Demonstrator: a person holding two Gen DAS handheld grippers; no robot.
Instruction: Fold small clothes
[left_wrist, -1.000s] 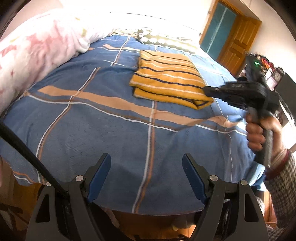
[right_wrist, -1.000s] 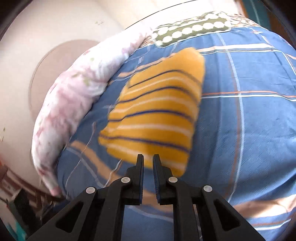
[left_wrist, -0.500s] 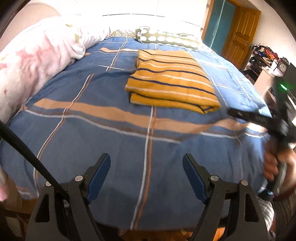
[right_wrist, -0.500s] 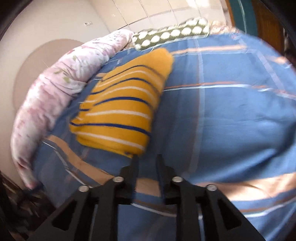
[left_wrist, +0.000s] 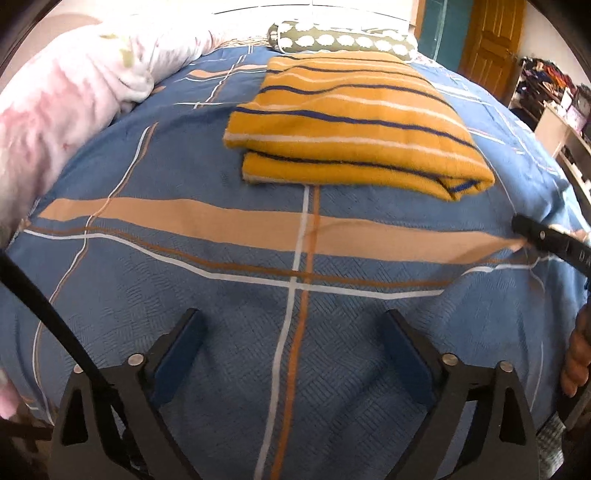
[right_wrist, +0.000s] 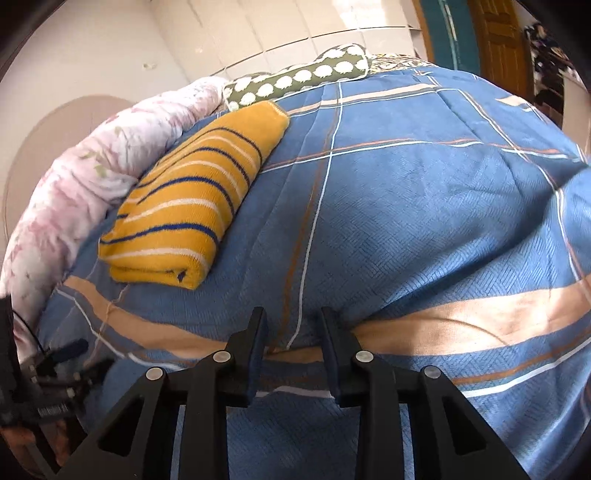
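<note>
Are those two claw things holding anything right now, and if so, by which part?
Nothing is held. The left gripper is wide open over the bedspread, and the right gripper is open and empty too. The folded sweater lies untouched.

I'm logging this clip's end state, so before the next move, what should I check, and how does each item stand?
1. Yellow striped garment folded into a compact stack on the bed: ok.
2. Garment free of both tools: ok; neither touches it.
3. Left hand-held gripper empty: ok; jaws wide apart over the blue bedspread.
4. Right hand-held gripper empty: ok; jaws slightly apart, nothing between them.
5. Fold edges aligned: not ok; the lower layer sticks out at the near edge.
6. Another garment waiting to be folded: cannot tell; only the pink quilt and dotted pillow show.
</note>
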